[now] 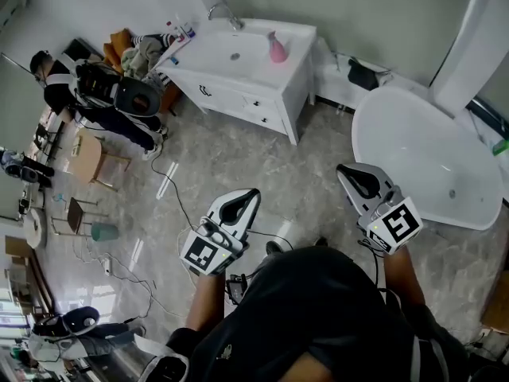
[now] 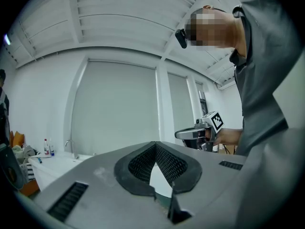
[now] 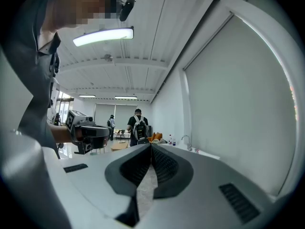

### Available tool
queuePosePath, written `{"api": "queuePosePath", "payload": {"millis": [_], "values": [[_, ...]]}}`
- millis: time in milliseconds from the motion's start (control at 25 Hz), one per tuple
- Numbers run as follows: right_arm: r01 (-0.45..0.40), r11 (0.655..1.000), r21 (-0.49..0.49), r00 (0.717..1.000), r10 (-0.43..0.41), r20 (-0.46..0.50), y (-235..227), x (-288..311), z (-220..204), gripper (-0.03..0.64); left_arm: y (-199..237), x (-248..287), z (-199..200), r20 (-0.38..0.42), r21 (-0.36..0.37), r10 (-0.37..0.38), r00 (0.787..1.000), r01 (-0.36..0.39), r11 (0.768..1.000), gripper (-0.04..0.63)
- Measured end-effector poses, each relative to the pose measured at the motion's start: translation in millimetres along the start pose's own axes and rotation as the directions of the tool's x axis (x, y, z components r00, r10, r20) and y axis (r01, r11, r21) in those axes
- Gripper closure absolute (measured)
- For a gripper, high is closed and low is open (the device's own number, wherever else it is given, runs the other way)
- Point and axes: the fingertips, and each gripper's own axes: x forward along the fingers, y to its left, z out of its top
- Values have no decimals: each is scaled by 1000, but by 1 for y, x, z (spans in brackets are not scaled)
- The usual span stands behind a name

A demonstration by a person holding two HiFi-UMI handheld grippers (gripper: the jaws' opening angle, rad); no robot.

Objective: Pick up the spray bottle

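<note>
Ahead, pink spray bottle [image 1: 277, 48], glossy white vanity [image 1: 238, 98].

The spray bottle [image 1: 277, 48] is pink, with a wide body that becomes narrow toward the top. It stands upright on the right part of the white vanity [image 1: 299, 35], just beside the sink basin [image 1: 232, 55] and apart from the tap [image 1: 225, 14]. It is small here, so the nozzle is perhaps turned left.
</note>
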Motion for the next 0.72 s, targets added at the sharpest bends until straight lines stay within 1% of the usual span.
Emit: {"api": "queuePosePath", "payload": {"millis": [160, 280, 480, 720], "values": [[5, 1000, 7, 1000, -5, -11, -10, 1, -4, 609, -5, 10, 3, -4, -1, -5, 1000, 5, 1000, 591], [5, 1000, 13, 1000, -5, -17, -13, 6, -9, 608, -2, 12, -4, -19, -12, -1, 1000, 1, 1000, 591], [11, 1000, 22, 999, -10, -37, -22, 25, -18, 608, 19, 18, -17, -27, -42, -1, 1000, 0, 999, 591], [52, 998, 27, 997, -50, -61, -36, 57, -21, 609, 56, 30, -24, -23, -63, -42, 999, 41, 997, 591]]}}
